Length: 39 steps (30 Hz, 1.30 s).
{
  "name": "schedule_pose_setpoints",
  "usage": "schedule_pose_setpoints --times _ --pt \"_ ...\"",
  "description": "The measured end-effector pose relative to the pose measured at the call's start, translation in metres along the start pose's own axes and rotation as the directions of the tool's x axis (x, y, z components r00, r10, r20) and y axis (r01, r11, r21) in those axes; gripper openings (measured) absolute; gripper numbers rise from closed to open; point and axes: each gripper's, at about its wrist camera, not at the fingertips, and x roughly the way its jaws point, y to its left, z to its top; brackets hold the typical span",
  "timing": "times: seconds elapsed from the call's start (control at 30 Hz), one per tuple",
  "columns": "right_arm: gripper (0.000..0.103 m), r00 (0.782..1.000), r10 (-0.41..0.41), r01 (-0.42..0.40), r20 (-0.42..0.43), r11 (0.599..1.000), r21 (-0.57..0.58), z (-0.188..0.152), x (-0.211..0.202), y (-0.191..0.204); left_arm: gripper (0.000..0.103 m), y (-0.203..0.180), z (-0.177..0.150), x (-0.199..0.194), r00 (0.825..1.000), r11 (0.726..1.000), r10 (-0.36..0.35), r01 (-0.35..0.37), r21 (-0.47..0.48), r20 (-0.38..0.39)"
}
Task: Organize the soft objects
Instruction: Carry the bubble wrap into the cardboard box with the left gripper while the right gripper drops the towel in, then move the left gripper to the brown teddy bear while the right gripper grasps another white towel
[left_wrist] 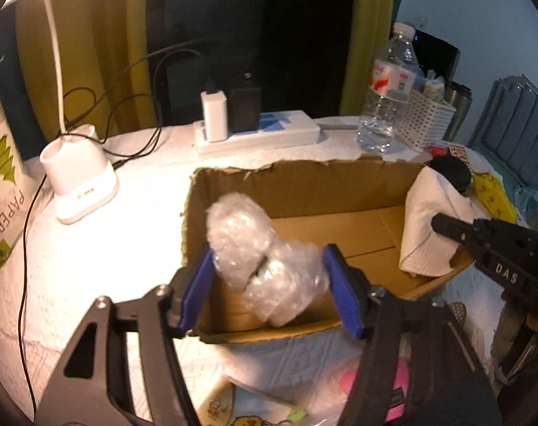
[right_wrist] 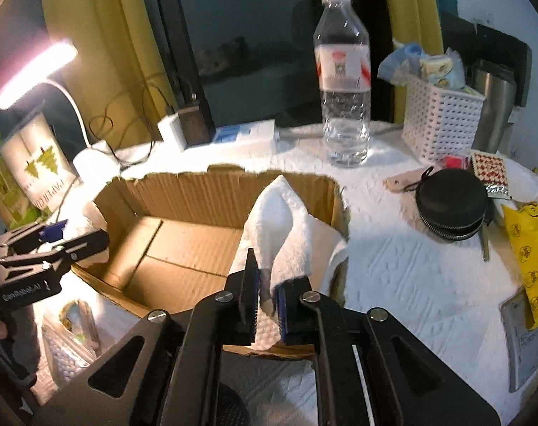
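An open cardboard box (left_wrist: 304, 184) sits on the white table; it also shows in the right wrist view (right_wrist: 198, 191). My left gripper (left_wrist: 269, 291) is open above the box's near left corner, and a wad of bubble wrap (left_wrist: 258, 248) lies between its blue pads, loose inside the box. My right gripper (right_wrist: 265, 301) is shut on a white cloth (right_wrist: 290, 227) and holds it draped over the box's right end. The cloth (left_wrist: 432, 227) and the right gripper (left_wrist: 482, 238) also show in the left wrist view.
A white lamp base (left_wrist: 81, 184) stands left of the box. A power strip with chargers (left_wrist: 254, 131), a water bottle (right_wrist: 343, 81) and a white basket (right_wrist: 443, 120) stand behind it. A black round case (right_wrist: 450, 206) and a yellow packet (right_wrist: 531, 252) lie to the right. Pink and printed items (left_wrist: 375, 383) lie in front.
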Motion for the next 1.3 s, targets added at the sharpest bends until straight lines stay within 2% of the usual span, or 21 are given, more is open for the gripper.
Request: schedule_pose_setpoints --times 0.03,0.07,0.1,0.6,0.87,1.3 --pt "0.027 1.0 0.0 0.0 0.001 1.0 -0.004 0.0 -0.001 0.001 0.075 0.001 0.0 -0.002 1.0 1.0 0.002 -0.002 -0.002 0.005" --pt "0.039 1.0 0.0 0.0 0.005 1.0 -0.008 0.001 -0.003 0.003 0.076 0.002 0.0 -0.003 1.0 1.0 0.0 0.0 -0.003 0.011" --pt "0.043 1.0 -0.001 0.001 0.013 1.0 -0.009 0.001 -0.006 0.003 0.076 0.002 0.0 -0.004 1.0 1.0 -0.004 0.004 -0.004 0.013" --pt "0.045 0.992 -0.078 0.079 0.101 0.997 -0.007 -0.005 -0.064 0.016 0.076 0.008 -0.01 -0.052 0.996 1.0 -0.014 0.015 -0.001 0.089" --pt "0.045 0.988 -0.077 0.08 0.13 0.997 -0.021 -0.024 -0.096 0.035 0.076 0.004 -0.025 -0.085 0.99 1.0 -0.026 0.024 0.016 0.136" --pt "0.045 0.984 -0.068 0.073 0.165 0.997 -0.026 -0.051 -0.135 0.057 0.076 -0.013 -0.052 -0.12 0.984 0.994 -0.087 0.076 0.076 0.154"
